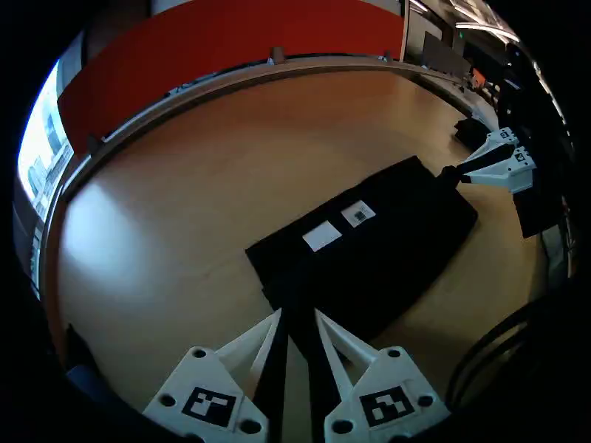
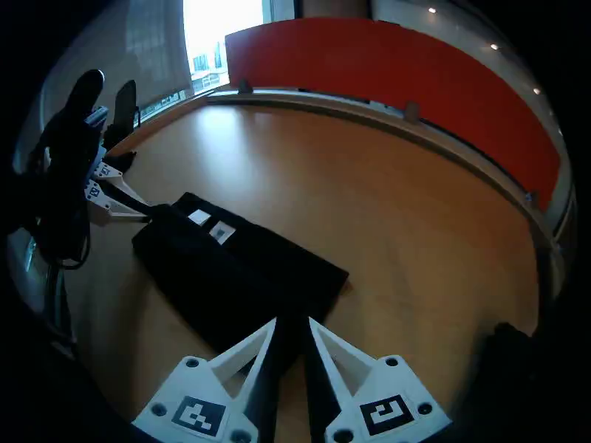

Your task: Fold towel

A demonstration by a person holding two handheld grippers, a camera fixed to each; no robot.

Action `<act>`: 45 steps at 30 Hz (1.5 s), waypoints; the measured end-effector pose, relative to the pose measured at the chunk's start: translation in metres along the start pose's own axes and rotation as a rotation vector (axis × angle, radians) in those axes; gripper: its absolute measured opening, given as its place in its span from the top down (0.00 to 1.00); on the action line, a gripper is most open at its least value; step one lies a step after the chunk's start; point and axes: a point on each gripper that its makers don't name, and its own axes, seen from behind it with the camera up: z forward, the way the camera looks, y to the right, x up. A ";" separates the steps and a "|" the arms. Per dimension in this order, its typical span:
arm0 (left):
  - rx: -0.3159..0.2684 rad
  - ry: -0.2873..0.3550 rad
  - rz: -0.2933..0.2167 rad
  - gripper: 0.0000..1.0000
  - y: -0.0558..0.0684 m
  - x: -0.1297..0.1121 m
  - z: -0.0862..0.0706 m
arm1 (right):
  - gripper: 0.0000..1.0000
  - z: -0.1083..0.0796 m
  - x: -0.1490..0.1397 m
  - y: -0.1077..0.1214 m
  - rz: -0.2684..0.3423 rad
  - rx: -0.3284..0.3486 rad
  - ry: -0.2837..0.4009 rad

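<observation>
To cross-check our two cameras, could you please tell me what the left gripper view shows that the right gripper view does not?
Left gripper view: long ceiling light strips and a black cable. Right gripper view: small round ceiling spotlights. Both: the black towel with white labels on the wooden table, the red partition, and the left tongs and right tongs, each pinching a towel corner.

Dim interior, blown-out window [image 2: 221,37] daylight, soft glare on table [image 1: 96,229], strong fisheye bending at edges
</observation>
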 end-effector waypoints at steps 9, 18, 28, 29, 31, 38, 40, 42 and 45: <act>0.019 0.004 0.013 0.81 -0.008 0.008 0.005 | 0.81 0.005 0.004 0.009 -0.007 -0.020 -0.001; 0.047 -0.003 0.033 0.78 -0.016 0.013 0.014 | 0.78 0.012 0.009 0.022 -0.001 -0.045 -0.001; 0.077 -0.009 0.042 0.73 -0.026 0.017 0.021 | 0.74 0.018 0.015 0.036 0.002 -0.070 -0.001; 0.078 -0.009 0.040 0.72 -0.026 0.018 0.021 | 0.73 0.018 0.016 0.037 0.002 -0.071 -0.001; 0.081 -0.008 0.037 0.71 -0.027 0.019 0.022 | 0.71 0.020 0.016 0.038 0.001 -0.074 -0.003; 0.108 -0.008 0.036 0.57 -0.037 0.023 0.023 | 0.64 0.022 0.019 0.044 -0.005 -0.089 -0.002; 0.117 -0.006 0.037 0.54 -0.039 0.025 0.022 | 0.62 0.022 0.019 0.045 -0.007 -0.093 -0.002; 0.121 -0.003 0.036 0.51 -0.041 0.027 0.022 | 0.59 0.021 0.020 0.046 -0.009 -0.096 -0.001; 0.132 0.005 0.031 0.42 -0.044 0.030 0.019 | 0.47 0.020 0.021 0.048 -0.009 -0.103 0.002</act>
